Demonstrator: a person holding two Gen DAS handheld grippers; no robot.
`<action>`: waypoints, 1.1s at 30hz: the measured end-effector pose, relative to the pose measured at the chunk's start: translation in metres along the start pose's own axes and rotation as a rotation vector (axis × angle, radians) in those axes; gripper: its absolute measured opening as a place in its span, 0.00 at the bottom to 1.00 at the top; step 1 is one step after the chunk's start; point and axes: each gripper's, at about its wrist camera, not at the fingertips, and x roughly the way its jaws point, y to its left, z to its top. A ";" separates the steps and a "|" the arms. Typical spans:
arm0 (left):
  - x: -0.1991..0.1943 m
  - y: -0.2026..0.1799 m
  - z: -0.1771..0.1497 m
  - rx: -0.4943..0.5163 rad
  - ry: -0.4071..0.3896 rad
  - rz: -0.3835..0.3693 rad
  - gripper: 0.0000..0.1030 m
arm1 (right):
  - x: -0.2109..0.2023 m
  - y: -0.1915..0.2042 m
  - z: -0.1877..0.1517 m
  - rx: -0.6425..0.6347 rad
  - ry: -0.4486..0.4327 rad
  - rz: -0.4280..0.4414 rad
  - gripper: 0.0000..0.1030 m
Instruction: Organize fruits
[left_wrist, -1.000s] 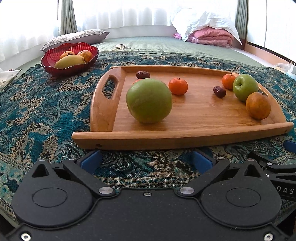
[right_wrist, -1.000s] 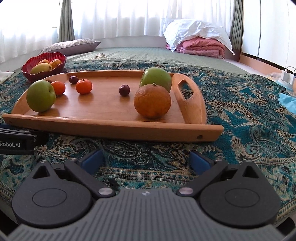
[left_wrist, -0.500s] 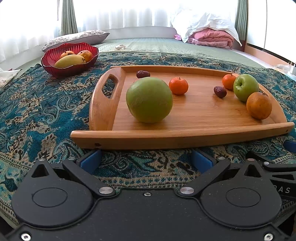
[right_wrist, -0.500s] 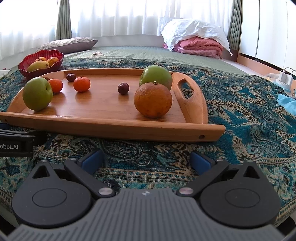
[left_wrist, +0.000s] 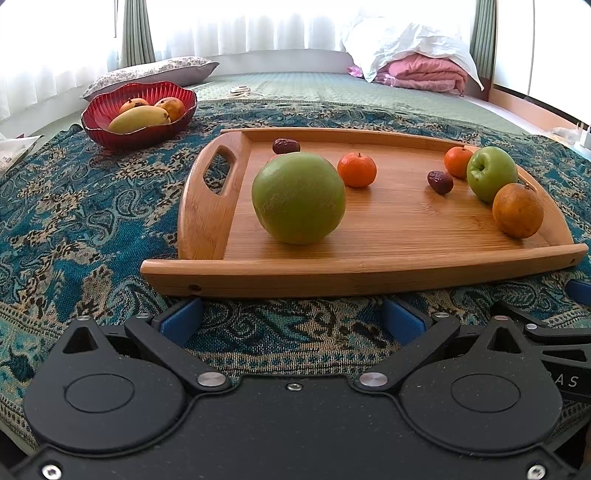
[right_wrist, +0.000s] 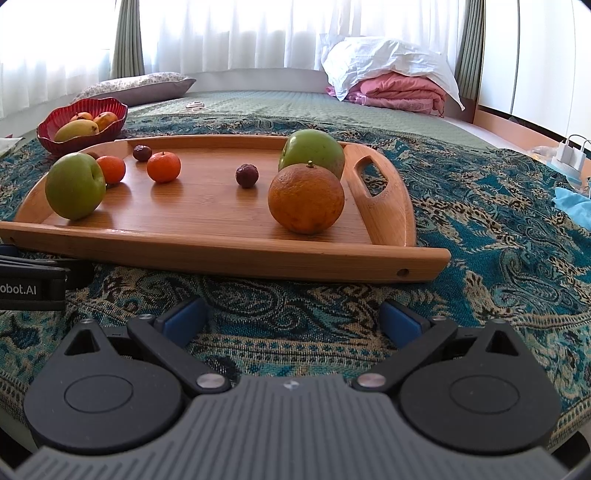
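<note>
A wooden tray (left_wrist: 207, 206) with cut-out handles at both ends lies on a blue and beige paisley cloth (left_wrist: 74, 221) spread over a bed, and it carries seven pieces of fruit, all apart from the grippers. In the left wrist view, a large green round fruit (left_wrist: 298, 198) sits near the tray's left handle, with a small dark date (left_wrist: 285, 146) just behind it and a small tangerine (left_wrist: 357, 170) to its right. Further right lie a second dark date (left_wrist: 440, 182), a second tangerine (left_wrist: 458, 161), a green apple (left_wrist: 491, 178) and, nearest the right front corner, a dull orange (left_wrist: 518, 210) just in front of the apple. The right wrist view shows the same tray from its other end, with the orange closest to the camera. Beyond the tray's far left corner stands a red scalloped bowl (left_wrist: 110, 129) holding a yellow mango (left_wrist: 138, 119) and two orange-red fruits. The left gripper (left_wrist: 291, 319) hovers low over the cloth just in front of the tray's near rim, its blue-padded fingers (left_wrist: 181, 319) spread wide with nothing between them. The right gripper (right_wrist: 293, 319) sits the same way before the tray's other end, jaws also wide and empty. At the far end of the bed lie a patterned pillow (left_wrist: 155, 72) and folded pink bedding (left_wrist: 424, 74) under a white cover.
</note>
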 end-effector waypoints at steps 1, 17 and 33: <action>0.000 0.000 0.000 -0.001 0.002 -0.001 1.00 | 0.000 0.000 0.000 0.000 0.000 0.000 1.00; 0.000 0.001 0.000 -0.001 -0.004 0.003 1.00 | 0.001 -0.001 0.000 -0.002 0.005 0.003 1.00; 0.000 -0.001 0.000 0.001 0.001 0.006 1.00 | 0.001 0.000 0.001 -0.001 0.005 0.003 1.00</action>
